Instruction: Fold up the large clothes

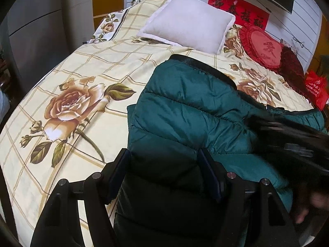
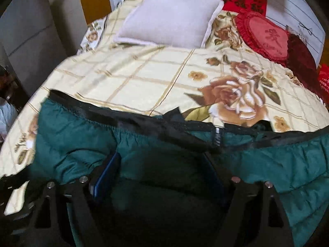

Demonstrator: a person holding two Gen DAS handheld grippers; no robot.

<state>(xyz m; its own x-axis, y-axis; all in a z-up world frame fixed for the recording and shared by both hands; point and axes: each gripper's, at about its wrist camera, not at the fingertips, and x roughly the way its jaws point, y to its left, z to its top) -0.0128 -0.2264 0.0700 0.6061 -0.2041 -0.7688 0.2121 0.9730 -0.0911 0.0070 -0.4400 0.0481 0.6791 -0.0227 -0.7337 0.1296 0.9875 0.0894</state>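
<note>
A dark green quilted puffer jacket with black trim lies on the bed, which has a cream rose-print cover. My left gripper is open just above the jacket's near left part, and quilted fabric fills the gap between its fingers. At the right of the left wrist view my right gripper shows as a black blur over the jacket, with a hand behind it. In the right wrist view, that gripper stands open over the jacket, just short of the black hem band and zipper end.
A white pillow and a red heart cushion lie at the head of the bed, with a dark red cushion and a red bag at the far right. Grey cabinets stand left of the bed.
</note>
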